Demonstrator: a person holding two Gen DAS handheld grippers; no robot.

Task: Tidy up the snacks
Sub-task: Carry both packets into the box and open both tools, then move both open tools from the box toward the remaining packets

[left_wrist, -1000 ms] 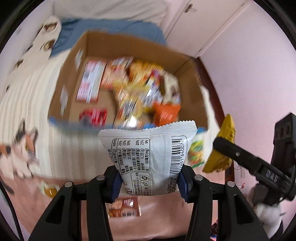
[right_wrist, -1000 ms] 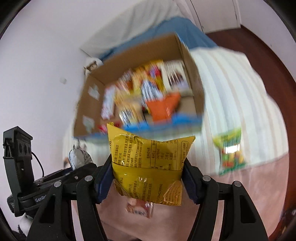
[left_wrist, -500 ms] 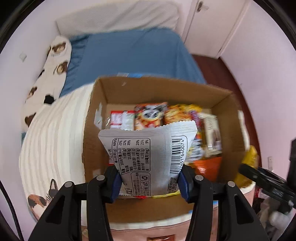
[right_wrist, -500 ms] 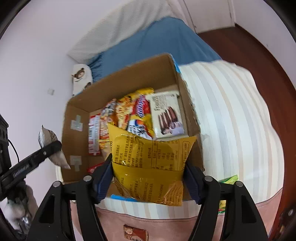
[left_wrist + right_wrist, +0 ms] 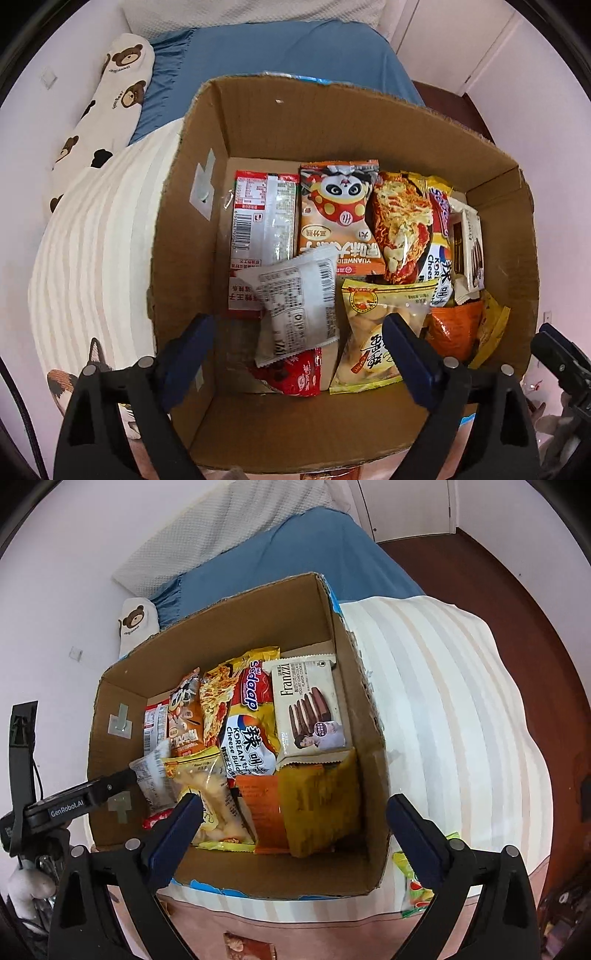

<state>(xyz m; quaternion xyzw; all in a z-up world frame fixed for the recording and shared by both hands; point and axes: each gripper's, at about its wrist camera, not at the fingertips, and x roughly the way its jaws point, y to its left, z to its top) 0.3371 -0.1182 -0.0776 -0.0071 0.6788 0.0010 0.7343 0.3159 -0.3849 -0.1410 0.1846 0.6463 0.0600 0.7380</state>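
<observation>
An open cardboard box [image 5: 332, 122] on the bed holds several snack packets. My left gripper [image 5: 299, 332] hangs right above its near left part. Its jaws are opening, and the white packet [image 5: 295, 306] lies tilted and free below them, on a red packet. My right gripper [image 5: 295, 808] is over the same box [image 5: 229, 635] with its jaws opening wide. The yellow packet [image 5: 317, 805] stands loose against the right wall, clear of both pads. One finger [image 5: 107, 786] of the left gripper shows at the box's left wall.
A green snack bag [image 5: 417, 882] lies on the striped blanket [image 5: 443, 701] right of the box. A small brown packet [image 5: 247, 949] lies in front of it. A bear-print pillow [image 5: 110, 92] runs along the wall, and dark wooden floor [image 5: 517, 572] lies beyond the bed.
Both grippers came down over the box. Each opened its jaws: the white packet left the left one and the yellow packet left the right one, and both now sit in the box.
</observation>
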